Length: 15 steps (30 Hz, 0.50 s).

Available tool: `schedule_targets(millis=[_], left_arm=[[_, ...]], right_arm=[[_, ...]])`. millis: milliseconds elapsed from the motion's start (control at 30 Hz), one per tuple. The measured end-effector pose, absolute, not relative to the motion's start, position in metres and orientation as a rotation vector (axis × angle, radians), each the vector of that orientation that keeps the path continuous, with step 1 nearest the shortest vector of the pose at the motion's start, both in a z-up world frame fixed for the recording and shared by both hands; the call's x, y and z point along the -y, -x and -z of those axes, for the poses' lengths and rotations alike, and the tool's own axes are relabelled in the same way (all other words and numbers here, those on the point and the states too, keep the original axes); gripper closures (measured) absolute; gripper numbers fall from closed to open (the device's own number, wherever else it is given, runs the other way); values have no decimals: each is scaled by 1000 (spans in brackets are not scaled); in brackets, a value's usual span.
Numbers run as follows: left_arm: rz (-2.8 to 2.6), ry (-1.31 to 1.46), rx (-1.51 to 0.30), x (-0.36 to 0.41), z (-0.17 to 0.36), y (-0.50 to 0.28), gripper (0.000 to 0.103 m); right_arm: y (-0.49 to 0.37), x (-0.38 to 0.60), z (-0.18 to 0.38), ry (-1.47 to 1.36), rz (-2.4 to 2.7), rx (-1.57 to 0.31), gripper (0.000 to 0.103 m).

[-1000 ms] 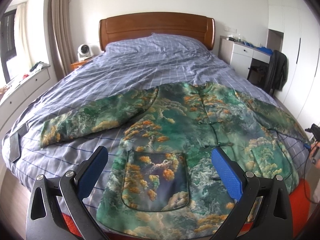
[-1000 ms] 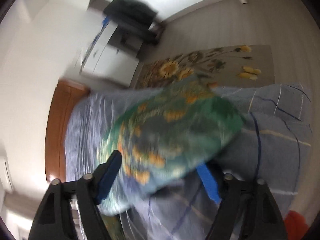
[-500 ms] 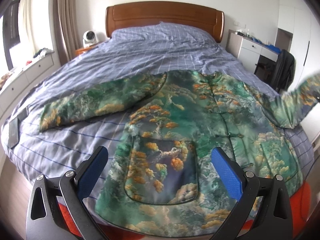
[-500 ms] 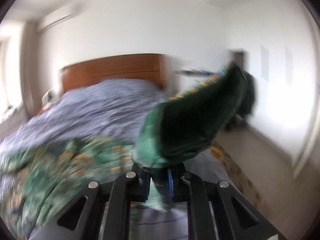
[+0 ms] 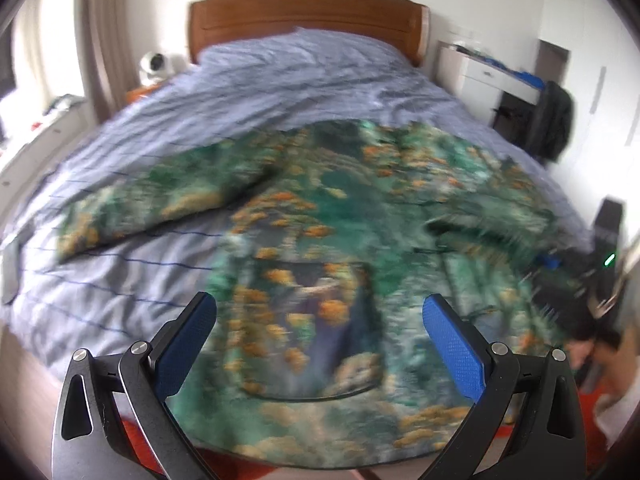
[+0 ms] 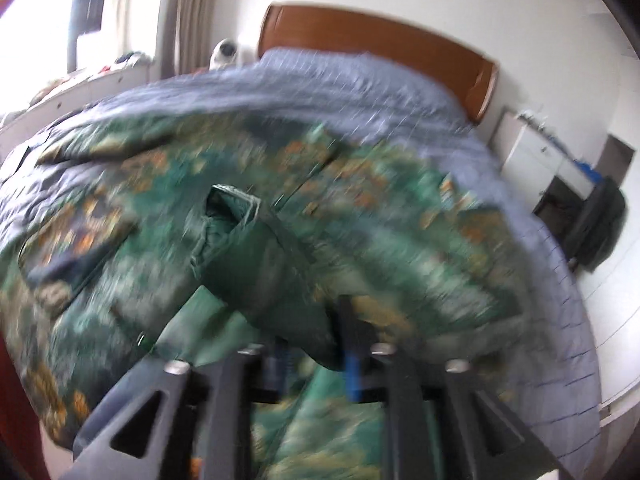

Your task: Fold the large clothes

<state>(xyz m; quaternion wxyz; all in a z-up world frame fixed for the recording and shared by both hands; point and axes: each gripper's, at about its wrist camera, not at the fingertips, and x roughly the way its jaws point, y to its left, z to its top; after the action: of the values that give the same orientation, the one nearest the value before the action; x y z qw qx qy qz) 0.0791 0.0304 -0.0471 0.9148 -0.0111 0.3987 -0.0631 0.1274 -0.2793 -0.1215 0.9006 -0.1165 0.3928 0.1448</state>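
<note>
A green jacket with orange flowers (image 5: 320,240) lies spread front-up on the bed, its left sleeve (image 5: 152,204) stretched out to the left. My left gripper (image 5: 320,340) is open and empty, above the jacket's lower hem. My right gripper (image 6: 312,360) is shut on the jacket's right sleeve cuff (image 6: 240,248), holding it over the jacket's body (image 6: 380,220). The right gripper also shows in the left wrist view (image 5: 576,276) at the right edge. Both views are blurred.
The bed (image 5: 320,80) has a blue checked cover and a wooden headboard (image 5: 308,12). A white desk (image 5: 480,76) and a chair with a dark coat (image 5: 552,124) stand at the right. A dark flat object (image 5: 10,268) lies at the bed's left edge.
My right gripper closed on the right sleeve, lifted it off the bed and swung it leftward over the jacket's body. My left gripper stayed open and shifted slightly.
</note>
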Motion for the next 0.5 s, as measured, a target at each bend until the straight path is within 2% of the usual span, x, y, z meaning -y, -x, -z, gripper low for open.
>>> schedule_targets(millis=[33,267,433,467,500], left_arm=[[173,37,-831,-26,46,-84,0],[531,122,-953,33,54,-137,0],[598,116,-1107,94,102,-179,2],[584,116,-1135,103,112,-185,7],[573,110,-1150,107,119,-189,18]], right_arm=[[-120,281,122,224,-323,-822,35],[-64,313,107,159,-302,-820,35],[-31,339,91,64,-241,-791,35],[-28,340,91,53,-240,-789,35],[-23,342,90,41,-240,-785,35]])
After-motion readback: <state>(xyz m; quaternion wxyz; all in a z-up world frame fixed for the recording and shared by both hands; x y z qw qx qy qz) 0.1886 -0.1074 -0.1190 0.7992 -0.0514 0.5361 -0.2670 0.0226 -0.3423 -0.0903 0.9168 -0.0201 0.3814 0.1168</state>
